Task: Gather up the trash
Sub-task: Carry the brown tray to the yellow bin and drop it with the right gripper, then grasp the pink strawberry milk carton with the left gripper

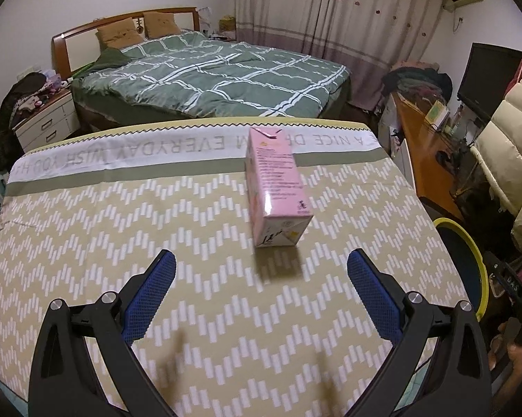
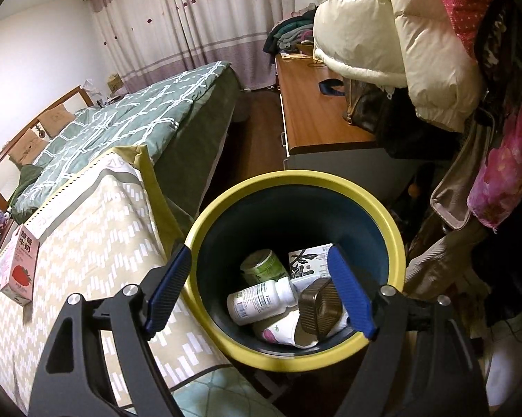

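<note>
The tabletop (image 1: pixel 121 229) under its zigzag cloth fills my left view, and the bin (image 2: pixel 393 239) with its yellow rim stands just beside the tabletop's right edge, below my right hand.

The carton (image 1: pixel 278 187), pink, lies on its side near the tabletop's far edge. Its long axis runs away from me, tilted slightly to the left as it goes: the folded top end points toward the bed beyond, the flat base faces me. In my right view the same carton (image 2: pixel 19 271) shows at the far left, well apart from the bin.

My left hand-held gripper (image 1: pixel 261 278) hangs over the cloth with its jaws spread wide and nothing between them. The carton lies just ahead of the blue pads (image 1: pixel 156 292), a little right of the midline and clear of both.

My right hand-held gripper (image 2: pixel 261 278) hovers over the bin's mouth, released, jaws apart and holding nothing. Down inside the bin lie a white bottle (image 2: pixel 261 299), a green can (image 2: pixel 264 266), a small brown tin (image 2: pixel 320 309), a printed box (image 2: pixel 307 260) and a crumpled wrapper (image 2: pixel 281 333).
</note>
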Tool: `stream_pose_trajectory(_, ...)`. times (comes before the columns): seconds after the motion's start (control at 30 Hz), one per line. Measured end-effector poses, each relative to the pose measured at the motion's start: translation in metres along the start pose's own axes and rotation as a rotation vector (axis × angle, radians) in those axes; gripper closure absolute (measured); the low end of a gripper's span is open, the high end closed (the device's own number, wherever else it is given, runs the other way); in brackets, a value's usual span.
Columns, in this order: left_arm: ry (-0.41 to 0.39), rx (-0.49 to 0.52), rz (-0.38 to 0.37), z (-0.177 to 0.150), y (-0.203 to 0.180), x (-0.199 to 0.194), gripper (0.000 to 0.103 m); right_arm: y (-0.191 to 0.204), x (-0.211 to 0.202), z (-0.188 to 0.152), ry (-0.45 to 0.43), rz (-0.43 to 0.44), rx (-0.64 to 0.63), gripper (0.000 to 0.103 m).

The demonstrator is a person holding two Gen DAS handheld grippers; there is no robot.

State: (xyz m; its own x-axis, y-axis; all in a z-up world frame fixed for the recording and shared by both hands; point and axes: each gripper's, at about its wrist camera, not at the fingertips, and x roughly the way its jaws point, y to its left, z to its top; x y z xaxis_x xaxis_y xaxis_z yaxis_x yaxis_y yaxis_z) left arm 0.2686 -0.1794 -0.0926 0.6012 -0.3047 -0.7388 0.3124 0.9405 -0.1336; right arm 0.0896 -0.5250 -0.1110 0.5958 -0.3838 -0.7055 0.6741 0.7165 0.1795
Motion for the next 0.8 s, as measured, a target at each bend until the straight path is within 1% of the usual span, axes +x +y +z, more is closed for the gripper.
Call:
stream_pose_trajectory(0.07, 0.003, 0.001, -0.004, 0.005, -0.004, 0.004, 0.006, 0.0, -0.001, 0.0, -0.001, 0.003, 0.001, 0.027)
stream_pose_trajectory(0.2, 0.028, 0.008, 0.02, 0.016, -0.012, 0.02, 0.006, 0.001, -0.001, 0.0, -0.001, 0.008, -0.003, 0.027)
stream_pose_trajectory(0.33, 0.086, -0.006, 0.047, 0.033, -0.013, 0.045, 0.006, 0.0, 0.0, 0.001, 0.005, 0.015, -0.001, 0.027)
stream_pose_trajectory(0.53, 0.169, -0.022, 0.056, 0.062, -0.012, 0.077, 0.006, -0.002, 0.004, 0.001, 0.02, 0.027, 0.004, 0.027)
stream_pose_trajectory(0.63, 0.204, -0.022, 0.072, 0.074, -0.012, 0.091, 0.008, -0.001, 0.003, 0.001, 0.017, 0.032, 0.0, 0.027)
stream_pose_trajectory(0.8, 0.233, -0.006, 0.103, 0.092, -0.015, 0.107, 0.015, 0.0, 0.003, 0.001, 0.016, 0.037, -0.01, 0.027)
